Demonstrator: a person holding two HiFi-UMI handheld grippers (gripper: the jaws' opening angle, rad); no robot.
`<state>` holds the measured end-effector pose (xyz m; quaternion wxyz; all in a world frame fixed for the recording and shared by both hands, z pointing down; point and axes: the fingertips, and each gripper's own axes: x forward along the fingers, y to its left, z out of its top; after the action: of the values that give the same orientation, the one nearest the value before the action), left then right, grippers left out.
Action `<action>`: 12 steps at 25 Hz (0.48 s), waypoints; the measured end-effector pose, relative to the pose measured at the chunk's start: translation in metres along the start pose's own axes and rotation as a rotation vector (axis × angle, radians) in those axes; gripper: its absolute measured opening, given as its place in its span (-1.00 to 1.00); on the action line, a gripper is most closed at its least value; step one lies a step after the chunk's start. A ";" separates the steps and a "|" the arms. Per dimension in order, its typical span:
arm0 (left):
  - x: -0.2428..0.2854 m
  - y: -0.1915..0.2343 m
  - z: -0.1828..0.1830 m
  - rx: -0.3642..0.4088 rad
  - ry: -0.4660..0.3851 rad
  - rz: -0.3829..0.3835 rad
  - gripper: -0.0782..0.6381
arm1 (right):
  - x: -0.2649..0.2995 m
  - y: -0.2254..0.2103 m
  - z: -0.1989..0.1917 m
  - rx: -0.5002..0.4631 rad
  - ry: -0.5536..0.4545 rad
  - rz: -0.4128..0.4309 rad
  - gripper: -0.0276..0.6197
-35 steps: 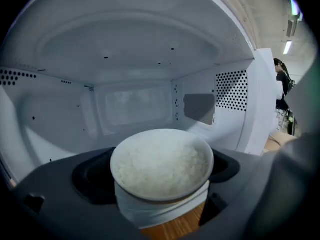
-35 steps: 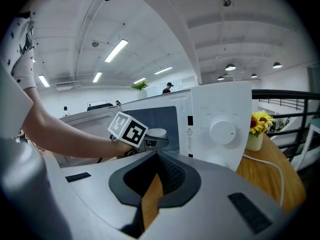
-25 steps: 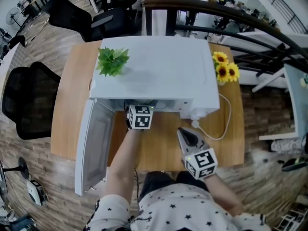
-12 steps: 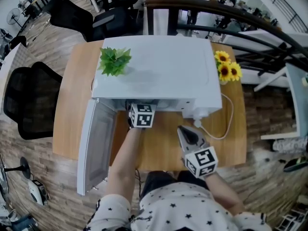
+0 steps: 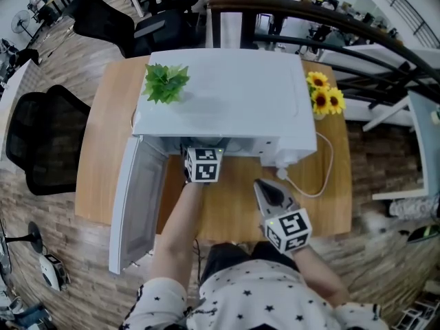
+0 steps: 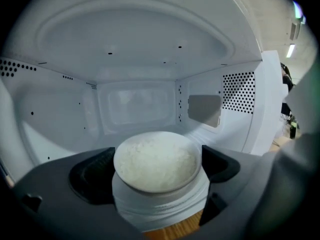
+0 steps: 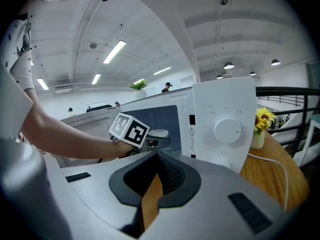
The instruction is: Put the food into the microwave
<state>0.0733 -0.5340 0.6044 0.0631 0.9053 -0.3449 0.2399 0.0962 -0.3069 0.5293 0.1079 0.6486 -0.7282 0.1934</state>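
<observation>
On the wooden desk (image 5: 103, 150) the white microwave (image 5: 227, 102) stands open. The left tool (image 6: 157, 176) squeezes a bowl of rice (image 6: 155, 159) at its opening, not yet set down inside. The right tool (image 7: 155, 184) is closed and empty.

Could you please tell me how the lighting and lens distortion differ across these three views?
Head view: even light, edges bowed, the microwave top sharp. Left gripper view: dimmer, dark vignetted corners, bowl of rice slightly soft. Right gripper view: bright ceiling lights, strong fisheye curving.
</observation>
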 end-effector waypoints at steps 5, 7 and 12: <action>-0.020 -0.003 -0.007 -0.006 0.017 0.027 0.67 | -0.006 0.006 0.002 -0.015 -0.018 0.026 -0.91; -0.030 -0.005 -0.012 -0.017 0.021 0.037 0.67 | -0.009 0.007 0.001 -0.015 -0.012 0.026 -0.91; -0.066 -0.011 -0.015 -0.051 0.000 0.061 0.66 | -0.020 0.015 0.004 -0.026 -0.029 0.050 -0.91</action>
<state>0.0316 -0.4820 0.5868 0.0789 0.8923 -0.3785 0.2329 0.0844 -0.2896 0.5152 0.1010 0.6317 -0.7480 0.1769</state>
